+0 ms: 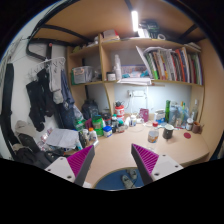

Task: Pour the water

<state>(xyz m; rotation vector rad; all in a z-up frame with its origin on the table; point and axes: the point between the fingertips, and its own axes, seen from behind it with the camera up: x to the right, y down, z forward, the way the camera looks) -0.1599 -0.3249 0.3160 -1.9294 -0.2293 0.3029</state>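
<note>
Blue-rimmed round container (pixel 108 181), seemingly a cup, seen at bottom centre between the fingers, not touched by either; contents cannot be told. Gripper (pixel 112 160) held spread wide, magenta pads (pixel 148 160) gripping nothing. Wooden desk (pixel 130 143) beyond, crowded along its back with bottles (pixel 92 130) and jars. Bookshelf (pixel 172 66) noted upper right; hanging clothes (pixel 40 95) at left.

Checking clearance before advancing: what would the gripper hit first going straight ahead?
Likely nothing soon: the open gripper points over bare light wooden desk; beyond, depth unclear, the cluster of small bottles and jars by the wall.
</note>
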